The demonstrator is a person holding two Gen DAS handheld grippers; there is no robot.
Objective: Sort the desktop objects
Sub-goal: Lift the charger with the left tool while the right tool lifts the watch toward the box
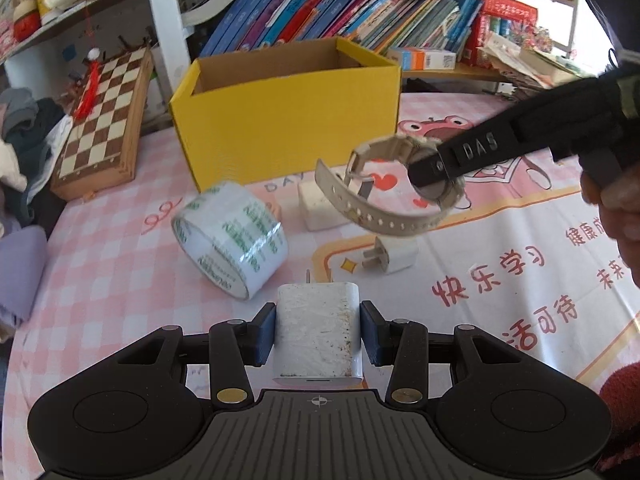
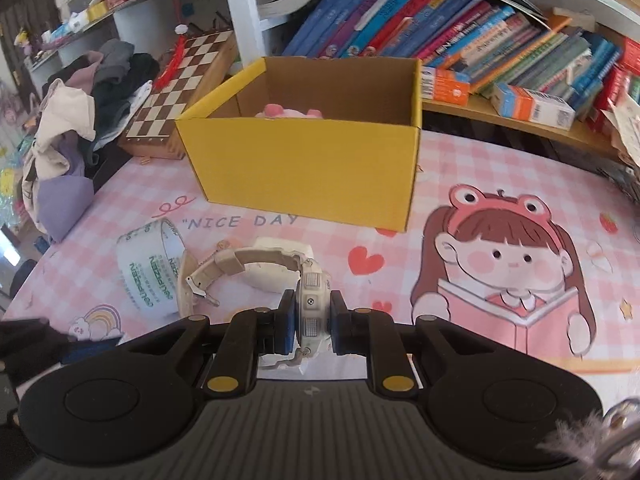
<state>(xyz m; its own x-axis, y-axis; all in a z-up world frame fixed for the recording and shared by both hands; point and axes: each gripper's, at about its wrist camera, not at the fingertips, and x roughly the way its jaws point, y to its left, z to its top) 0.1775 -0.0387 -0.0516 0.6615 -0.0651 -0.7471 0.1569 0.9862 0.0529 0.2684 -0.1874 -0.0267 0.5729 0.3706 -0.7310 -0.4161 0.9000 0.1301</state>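
Note:
My left gripper [image 1: 318, 320] is shut on a white charger block [image 1: 318, 332], held above the pink mat. My right gripper [image 2: 313, 316] is shut on the case of a beige wristwatch [image 2: 312, 312]; it shows in the left wrist view [image 1: 436, 184] with the watch strap [image 1: 376, 212] hanging in the air. A yellow cardboard box [image 1: 288, 120] stands open behind, also in the right wrist view [image 2: 312, 168], with something pink [image 2: 288, 112] inside. A roll of clear tape [image 1: 232, 240], a small white plug [image 1: 394, 256] and a white block [image 1: 320, 208] lie on the mat.
A chessboard [image 1: 104, 120] leans at the left beside a pile of clothes [image 2: 80, 120]. A shelf of books [image 2: 480, 40] runs behind the box. The pink printed mat [image 2: 500, 248] covers the table.

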